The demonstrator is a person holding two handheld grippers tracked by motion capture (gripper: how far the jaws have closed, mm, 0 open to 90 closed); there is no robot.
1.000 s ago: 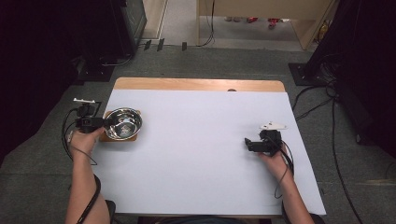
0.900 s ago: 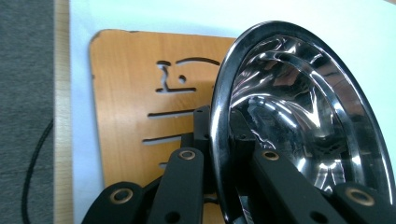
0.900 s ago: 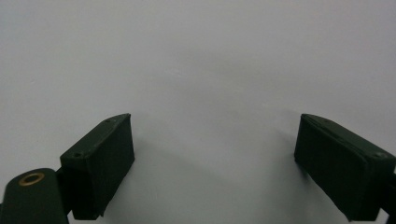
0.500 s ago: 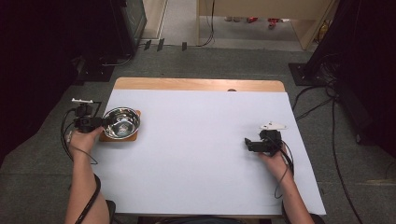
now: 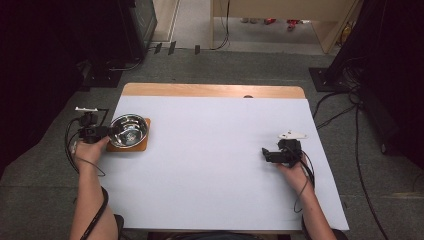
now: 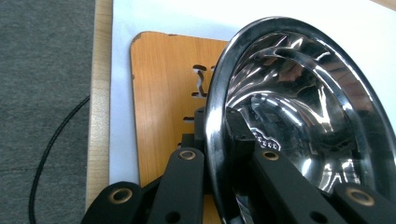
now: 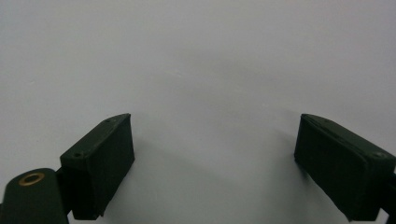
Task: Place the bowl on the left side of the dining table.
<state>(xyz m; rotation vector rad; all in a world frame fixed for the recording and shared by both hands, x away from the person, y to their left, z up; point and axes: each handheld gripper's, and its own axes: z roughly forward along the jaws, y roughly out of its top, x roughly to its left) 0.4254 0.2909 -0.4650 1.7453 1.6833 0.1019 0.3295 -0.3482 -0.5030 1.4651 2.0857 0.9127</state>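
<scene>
One round shiny steel bowl (image 5: 128, 131), mouth facing up, is sitting on one orange-brown wooden board (image 5: 141, 145). My left gripper (image 5: 106, 132) is pinching its rim; my right gripper (image 5: 266, 155) is resting with jaws spread, grasping nothing.

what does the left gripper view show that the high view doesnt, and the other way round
Left gripper view alone: the left gripper shut on the steel bowl's rim, one jaw inside and one outside, and cut-out slots in the wooden board. High view alone: the right gripper resting apart on the white sheet, both forearms, the floor cables. Shared: bowl, board, sheet edge.
</scene>
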